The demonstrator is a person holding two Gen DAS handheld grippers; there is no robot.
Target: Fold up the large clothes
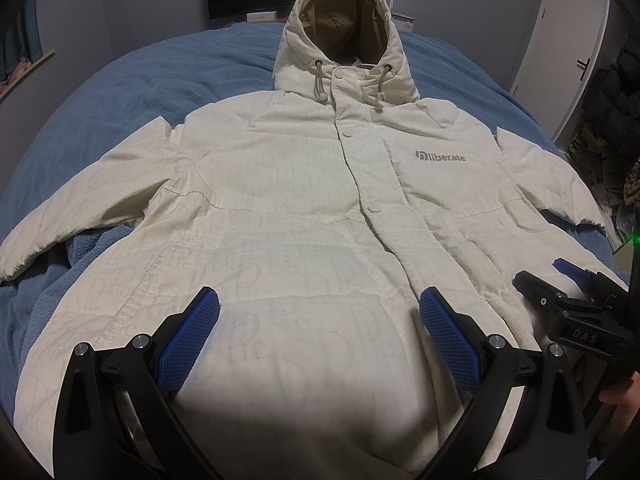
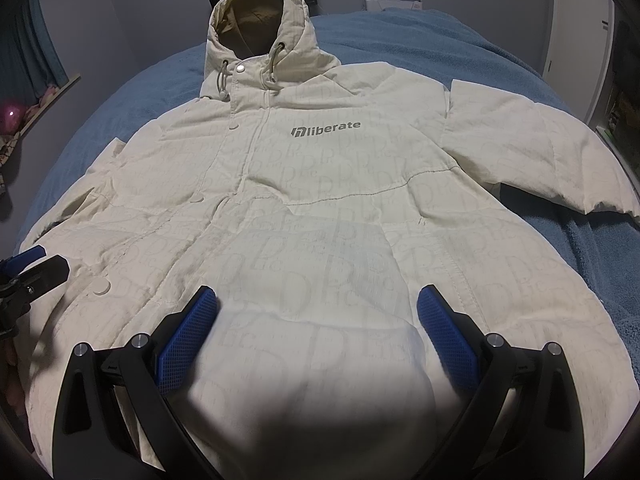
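Cream hooded puffer jacket [image 1: 304, 184] | flat, face-up, sleeves spread on blue bed blanket [image 1: 132, 76] | left tongs [image 1: 320, 332], right tongs [image 2: 318, 330] spread, empty, above hem | folding unstarted, all folds remaining

The jacket [image 1: 304, 208] lies flat, front up, on the blanket [image 1: 120, 92], hood [image 1: 344, 36] at the far end, sleeves spread out to both sides. The left gripper [image 1: 319, 328] and right gripper [image 2: 318, 326] hover side by side over the near hem.

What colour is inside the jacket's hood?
Tan-brown hood lining, clearest in the left wrist view.
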